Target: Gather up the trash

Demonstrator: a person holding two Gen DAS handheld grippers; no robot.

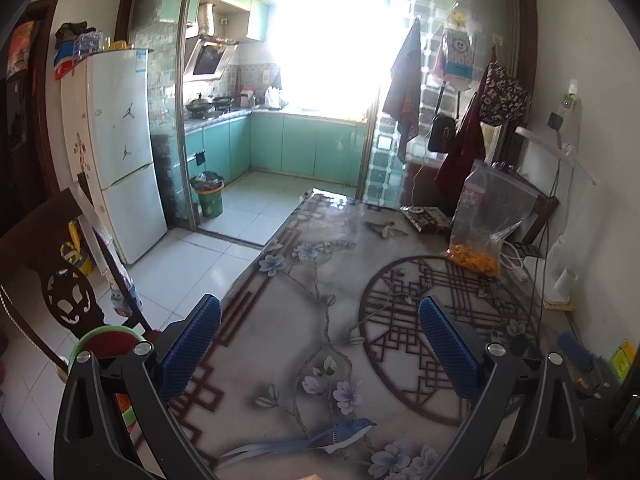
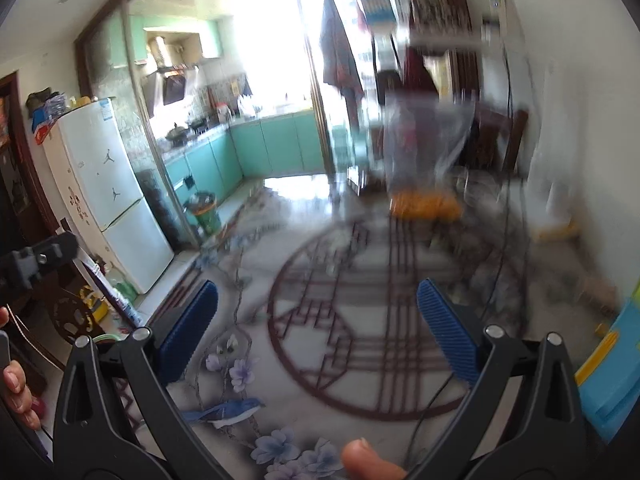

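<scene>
Both grippers hover over a table (image 1: 320,280) covered with a printed cloth of flowers, a blue bird and a dark round lattice motif.

Left gripper (image 1: 320,344): blue-padded fingers (image 1: 192,352) spread wide, nothing between them. Right gripper (image 2: 318,332): fingers likewise parted and empty; this view is motion-blurred on its right half. A fingertip (image 2: 368,460) shows at the bottom edge of the right view, and a hand (image 2: 16,384) at its left edge.

Far right on the table: a clear plastic bag (image 1: 486,216) standing upright, orange pieces (image 1: 474,260) heaped in its bottom. Just left of it, a small dark patterned packet (image 1: 426,218) lies flat. White cables (image 1: 516,260) trail near the bag's right side. Which of these counts as trash, I cannot tell.

Off the table, far left: a green bin (image 1: 209,194) lined with a dark bag, on the tiled kitchen floor just inside the glass sliding door. A white fridge (image 1: 120,148) stands left of it. A carved dark wooden chair (image 1: 60,280) sits near left.
</scene>
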